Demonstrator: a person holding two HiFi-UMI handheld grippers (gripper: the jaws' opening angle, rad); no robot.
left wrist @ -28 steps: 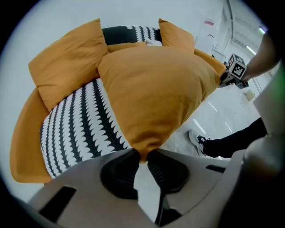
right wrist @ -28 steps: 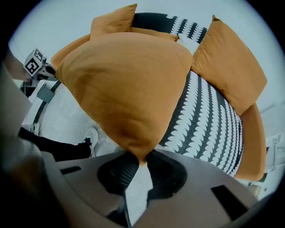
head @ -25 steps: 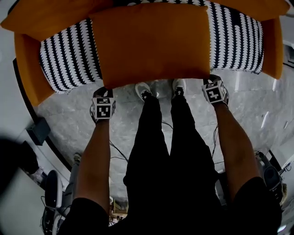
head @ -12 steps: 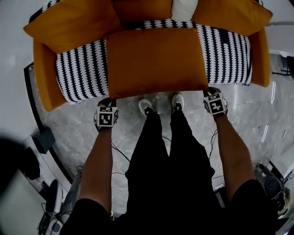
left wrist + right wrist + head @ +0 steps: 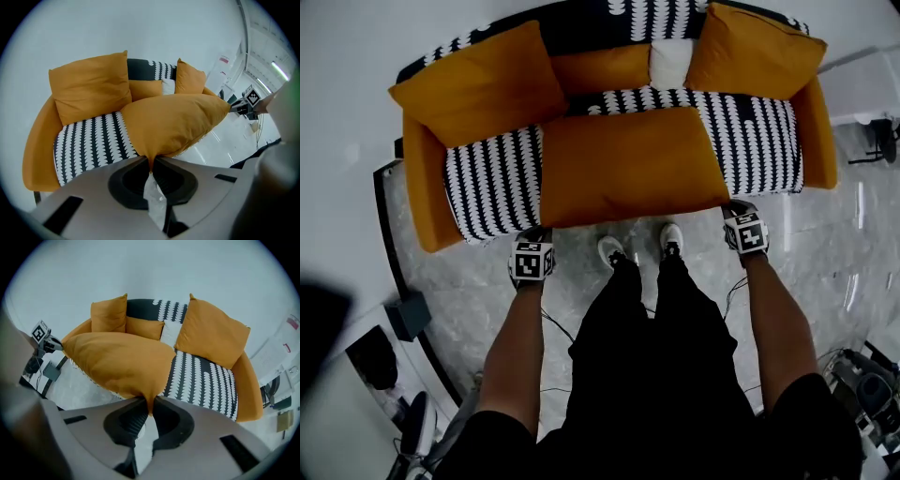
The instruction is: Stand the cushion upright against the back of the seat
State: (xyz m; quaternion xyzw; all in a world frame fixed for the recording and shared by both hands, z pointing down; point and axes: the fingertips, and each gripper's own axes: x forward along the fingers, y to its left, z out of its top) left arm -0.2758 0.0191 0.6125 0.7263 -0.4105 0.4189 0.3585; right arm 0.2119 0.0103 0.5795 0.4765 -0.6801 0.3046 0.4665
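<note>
head view looks down on the orange cushion (image 5: pixel 628 164), which lies nearly flat and crosswise over the middle of the black-and-white patterned seat (image 5: pixel 492 178). its near long edge reaches out past the seat's front and its far edge points toward the backrest, so it is not yet upright. the left gripper (image 5: pixel 538 232) has the cushion's near left corner and the right gripper (image 5: pixel 734 204) has its near right corner. in the left gripper view the fingers (image 5: pixel 130 176) pinch a fold of orange cloth at that corner, having just been closing on it. in the right gripper view the fingers (image 5: pixel 169 423) pinch the other corner the same way and have just been closing too. the cushion sags a little between the two grips above the seat; whether its far edge touches the seat i cannot tell. against the backrest lean two large orange back cushions, one at the left (image 5: pixel 478 84) and one at the right (image 5: pixel 755 52). between them sit a small orange pillow (image 5: pixel 600 67) and a white pillow (image 5: pixel 671 63). orange sofa arms (image 5: pixel 422 202) curve round both ends of the seat. the person stands just in front of the seat in black trousers (image 5: pixel 647 347) and pale shoes (image 5: pixel 609 248) on a grey marbled floor (image 5: pixel 825 253). thin cables (image 5: pixel 553 328) trail across the floor beside the legs.
</note>
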